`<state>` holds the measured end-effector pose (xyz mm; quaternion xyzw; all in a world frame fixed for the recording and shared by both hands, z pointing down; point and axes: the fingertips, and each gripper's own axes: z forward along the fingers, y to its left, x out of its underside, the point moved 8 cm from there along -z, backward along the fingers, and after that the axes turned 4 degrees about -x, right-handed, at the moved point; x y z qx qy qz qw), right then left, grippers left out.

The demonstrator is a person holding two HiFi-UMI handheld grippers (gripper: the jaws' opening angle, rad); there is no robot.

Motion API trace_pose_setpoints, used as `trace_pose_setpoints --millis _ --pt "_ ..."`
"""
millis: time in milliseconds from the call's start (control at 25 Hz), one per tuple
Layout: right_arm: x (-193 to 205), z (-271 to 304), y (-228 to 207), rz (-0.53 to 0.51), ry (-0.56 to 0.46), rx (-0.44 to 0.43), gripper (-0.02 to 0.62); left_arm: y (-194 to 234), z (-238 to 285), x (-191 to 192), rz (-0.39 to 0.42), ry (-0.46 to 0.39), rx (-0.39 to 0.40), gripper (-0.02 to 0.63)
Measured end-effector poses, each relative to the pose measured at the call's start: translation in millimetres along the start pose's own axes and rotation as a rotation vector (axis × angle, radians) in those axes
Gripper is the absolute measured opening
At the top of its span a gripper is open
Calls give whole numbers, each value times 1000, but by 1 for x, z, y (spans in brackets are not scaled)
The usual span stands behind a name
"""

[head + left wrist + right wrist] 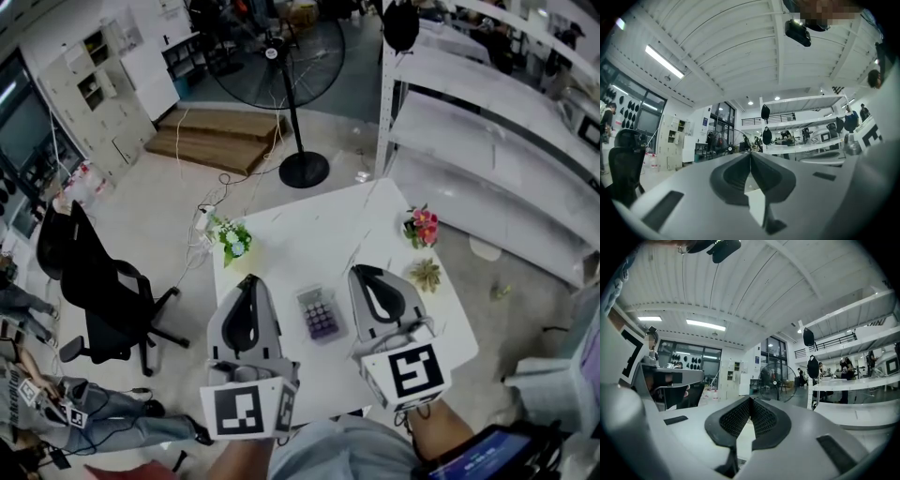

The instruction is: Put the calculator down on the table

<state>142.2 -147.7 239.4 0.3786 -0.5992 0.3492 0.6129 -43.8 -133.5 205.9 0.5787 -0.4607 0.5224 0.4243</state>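
The calculator (320, 313), grey with purple keys, lies flat on the white table (309, 234), between my two grippers and touched by neither. My left gripper (249, 279) hovers to its left, jaws shut and empty; in the left gripper view the left gripper (750, 154) has its dark pads meeting at the tip. My right gripper (361, 271) hovers to the calculator's right, also shut with nothing in it; the right gripper (750, 400) shows its ribbed pads pressed together. Both point level, out over the table into the room.
On the table stand a pot of white flowers (232, 240), a pot of pink flowers (422, 226) and a small spiky plant (426, 274). A standing fan (298, 112) is beyond the table, a black office chair (103, 281) to the left, white shelving (487, 131) to the right.
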Motion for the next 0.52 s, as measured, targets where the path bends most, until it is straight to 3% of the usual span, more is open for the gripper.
trace_pose_setpoints --millis 520 --pt "6 7 1 3 13 5 17 4 5 8 -7 12 1 9"
